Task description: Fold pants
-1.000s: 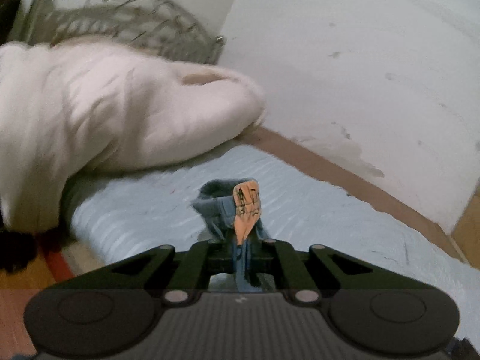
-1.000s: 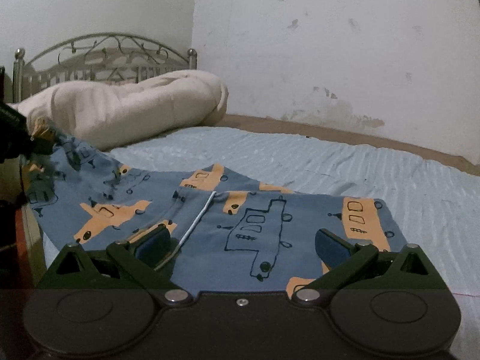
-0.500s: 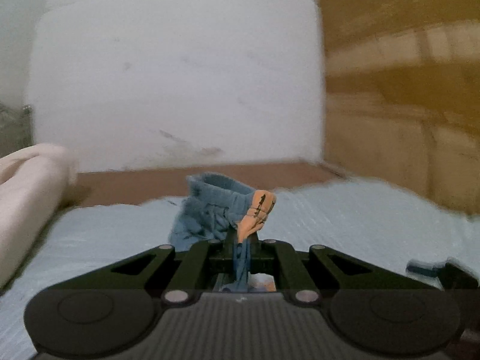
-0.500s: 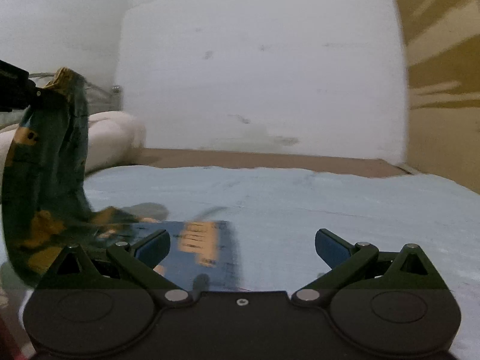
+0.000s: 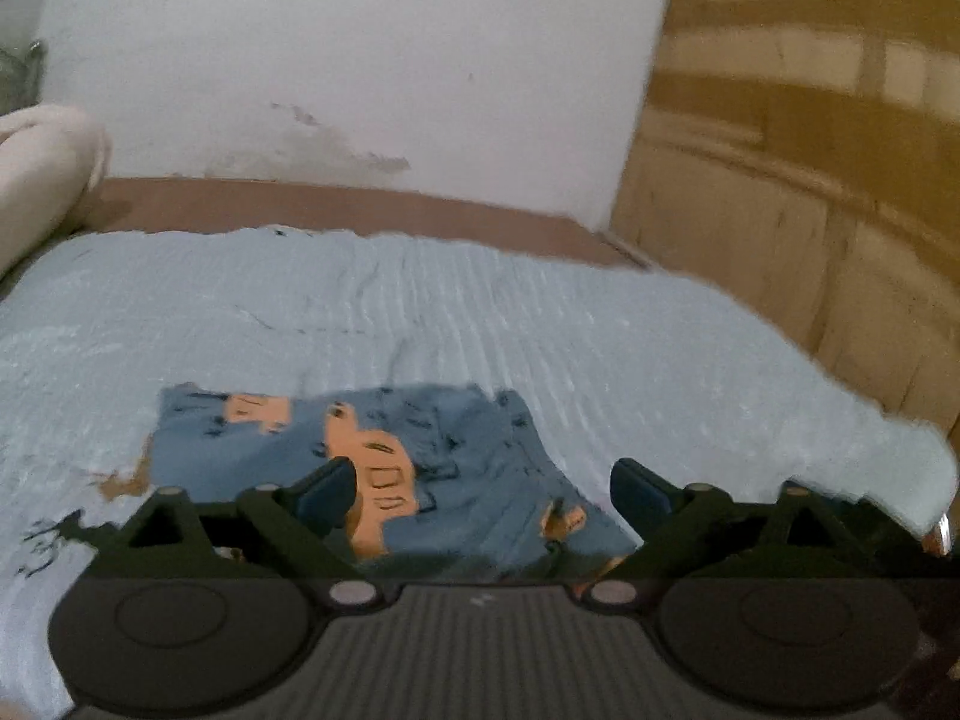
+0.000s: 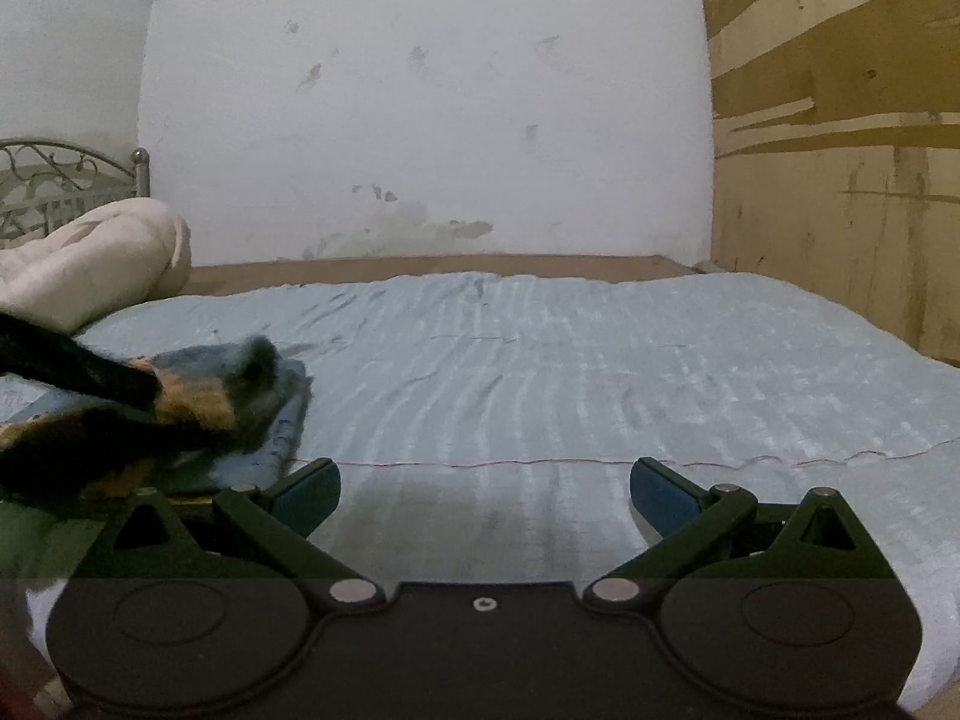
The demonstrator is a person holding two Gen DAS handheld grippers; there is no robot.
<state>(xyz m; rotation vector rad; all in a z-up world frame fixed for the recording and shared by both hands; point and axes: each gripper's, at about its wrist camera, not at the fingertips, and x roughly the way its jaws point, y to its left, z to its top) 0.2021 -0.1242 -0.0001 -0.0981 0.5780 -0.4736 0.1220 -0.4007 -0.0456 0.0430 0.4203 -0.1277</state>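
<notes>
The blue pants (image 5: 384, 456) with orange vehicle prints lie folded flat on the light blue bedsheet (image 5: 540, 336). My left gripper (image 5: 480, 489) hangs just above their near edge. Its jaws are opening and stand wide apart, and the cloth lies below them, not pinched. In the right wrist view the pants (image 6: 264, 396) show at the left as a blurred heap, partly hidden by the dark left gripper (image 6: 78, 396). My right gripper (image 6: 483, 492) is open over bare sheet (image 6: 600, 372), to the right of the pants, with nothing between its fingers.
A cream duvet (image 6: 90, 264) is bundled at the head of the bed before a metal headboard (image 6: 54, 186). A white stained wall (image 6: 420, 120) runs behind the bed, and a brown wooden wardrobe (image 6: 840, 150) stands on the right.
The left gripper carried a pinched pants edge across to the right, then let it go; the pants now lie flat. The right gripper stayed open and swung right, off the pants.
</notes>
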